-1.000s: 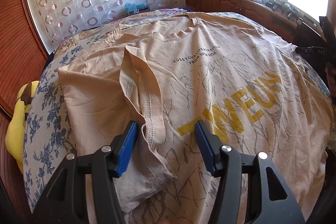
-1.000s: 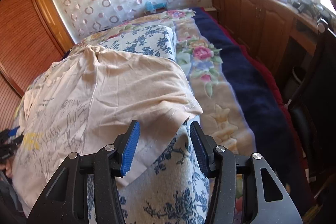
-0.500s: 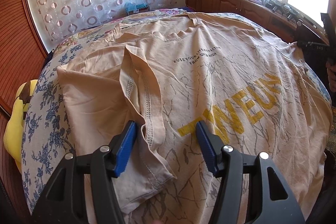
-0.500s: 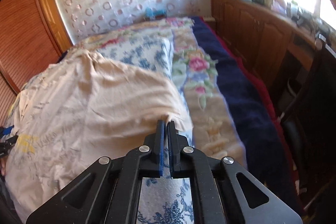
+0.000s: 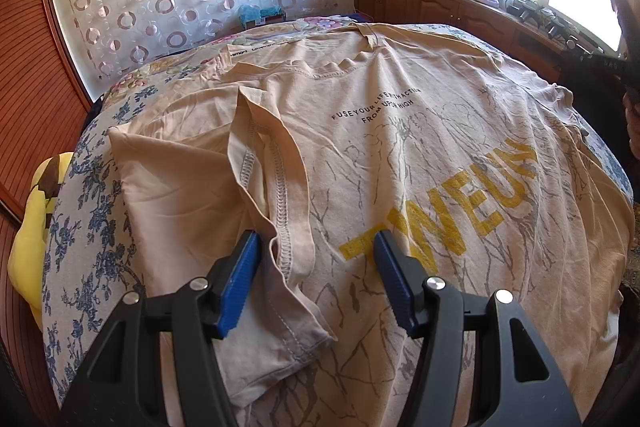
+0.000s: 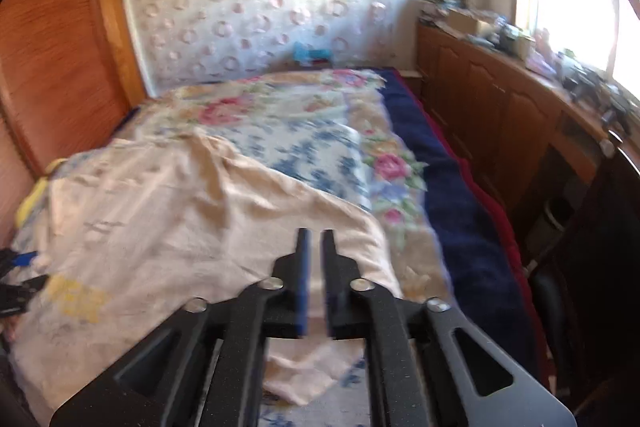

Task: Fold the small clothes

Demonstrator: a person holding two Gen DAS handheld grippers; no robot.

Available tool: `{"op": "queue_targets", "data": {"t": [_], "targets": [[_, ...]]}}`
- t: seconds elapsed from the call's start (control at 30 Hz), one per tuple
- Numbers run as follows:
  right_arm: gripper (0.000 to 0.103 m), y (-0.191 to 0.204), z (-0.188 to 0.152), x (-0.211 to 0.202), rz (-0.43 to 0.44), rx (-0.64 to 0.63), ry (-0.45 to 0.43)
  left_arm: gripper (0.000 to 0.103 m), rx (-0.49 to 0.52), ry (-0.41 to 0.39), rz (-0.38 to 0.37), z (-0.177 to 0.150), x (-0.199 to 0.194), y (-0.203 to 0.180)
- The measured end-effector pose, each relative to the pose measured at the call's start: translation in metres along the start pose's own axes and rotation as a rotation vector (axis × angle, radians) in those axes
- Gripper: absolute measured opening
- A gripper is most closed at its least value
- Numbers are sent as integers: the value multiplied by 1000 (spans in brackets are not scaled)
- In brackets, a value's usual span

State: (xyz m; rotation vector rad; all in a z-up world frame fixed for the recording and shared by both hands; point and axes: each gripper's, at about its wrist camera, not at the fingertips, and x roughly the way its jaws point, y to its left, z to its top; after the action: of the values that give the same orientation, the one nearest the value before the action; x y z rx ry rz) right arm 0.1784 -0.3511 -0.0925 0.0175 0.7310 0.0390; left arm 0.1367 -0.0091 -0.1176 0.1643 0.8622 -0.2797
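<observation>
Left wrist view: beige cotton T-shirt with yellow lettering (image 5: 400, 155), spread front-up across frame centre on a blue-floral bedsheet (image 5: 80, 227). Left sleeve already folded inward. Left gripper (image 5: 316, 267), lower centre, jaws wide apart, straddling the sleeve seam, holding nothing.

Right wrist view, blurred: right gripper (image 6: 316, 267), jaws narrow and opening, with the shirt's right sleeve between them. Step judged: folding the second sleeve; next, carry it inward. Only this view shows the navy blanket (image 6: 460, 211).
</observation>
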Motion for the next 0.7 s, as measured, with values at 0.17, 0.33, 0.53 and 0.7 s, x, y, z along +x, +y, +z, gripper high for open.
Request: {"op": "queue_targets", "data": {"t": [0.17, 0.33, 0.53, 0.7], "targets": [[57, -28, -23, 24, -50, 83, 83, 59, -2, 0, -1, 0, 0, 0], [18, -35, -37, 40, -27, 121, 149, 60, -1, 0, 0, 0, 0, -1], [0, -18, -21, 17, -57, 29, 25, 60, -2, 0, 1, 0, 0, -1], [0, 36, 14, -9, 47, -88, -72, 62, -6, 1, 3, 0, 0, -2]]}}
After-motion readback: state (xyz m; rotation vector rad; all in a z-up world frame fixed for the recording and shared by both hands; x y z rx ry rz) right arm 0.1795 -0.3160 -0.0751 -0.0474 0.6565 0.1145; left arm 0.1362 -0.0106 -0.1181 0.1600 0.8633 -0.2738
